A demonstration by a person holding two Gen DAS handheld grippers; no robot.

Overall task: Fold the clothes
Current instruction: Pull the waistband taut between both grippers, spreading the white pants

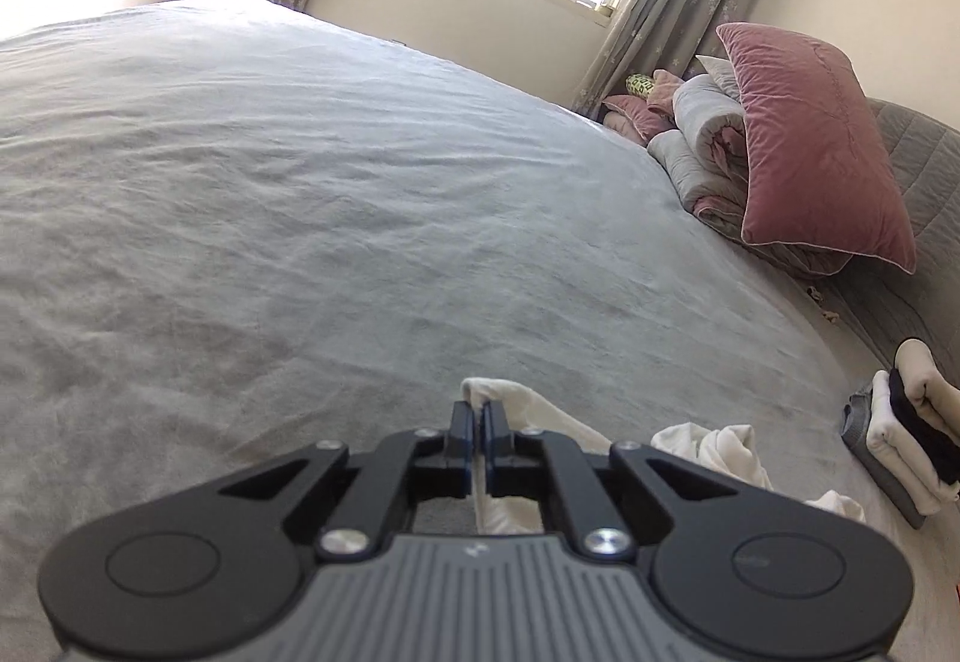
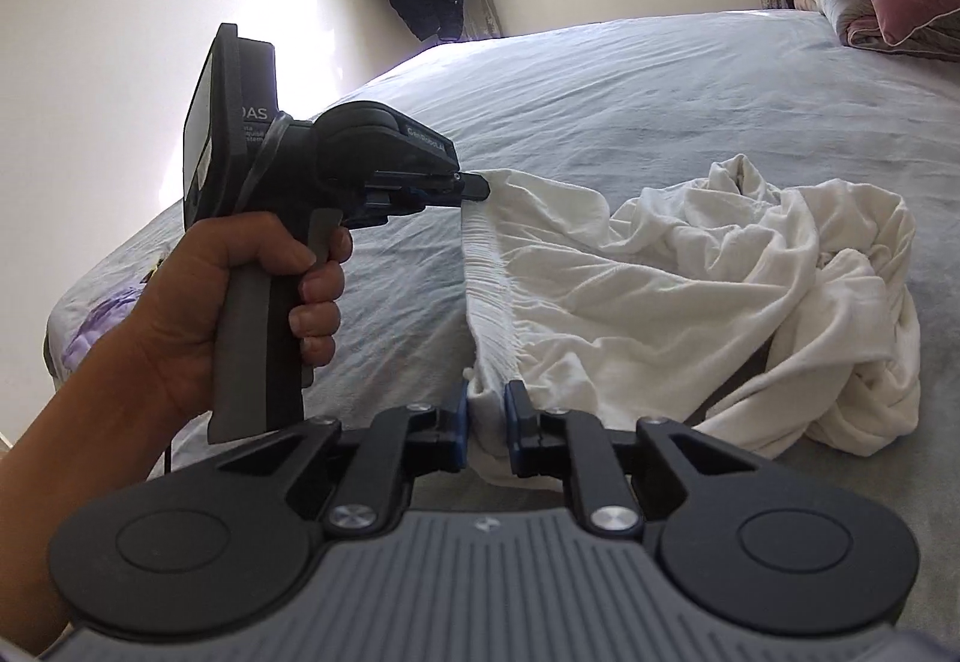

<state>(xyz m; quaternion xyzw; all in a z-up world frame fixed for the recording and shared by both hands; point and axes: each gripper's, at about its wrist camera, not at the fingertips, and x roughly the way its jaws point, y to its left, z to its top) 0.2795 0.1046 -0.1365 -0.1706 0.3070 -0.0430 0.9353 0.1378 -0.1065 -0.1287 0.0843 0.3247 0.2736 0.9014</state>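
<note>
The left gripper (image 1: 478, 413) has its jaws pinched nearly together on a thin edge of the white garment (image 1: 708, 443), which shows in the left wrist view at the bottom centre, the fabric running between the pads and trailing off to the lower right. In the right wrist view that same gripper (image 2: 480, 187) sits at centre left, held by a hand (image 2: 240, 290) wrapped around its grey handle, and its tip grips one end of the gathered, ribbed waistband (image 2: 489, 290). The right gripper (image 2: 485, 404), at the bottom centre of its own view, has its jaws clamped on the other end of the waistband, a thick bunch of cloth filling the narrow gap between the blue pads. The band hangs between the two grippers in a loose, slightly slack line. The rest of the garment (image 2: 720, 296) spills to the right in a crumpled, twisted heap on the grey bed (image 2: 600, 80). In the left wrist view, a folded stack of clothes (image 1: 906, 440) lies at the right edge, and a pink pillow (image 1: 810, 146) leans on rolled bedding at the upper right.
</note>
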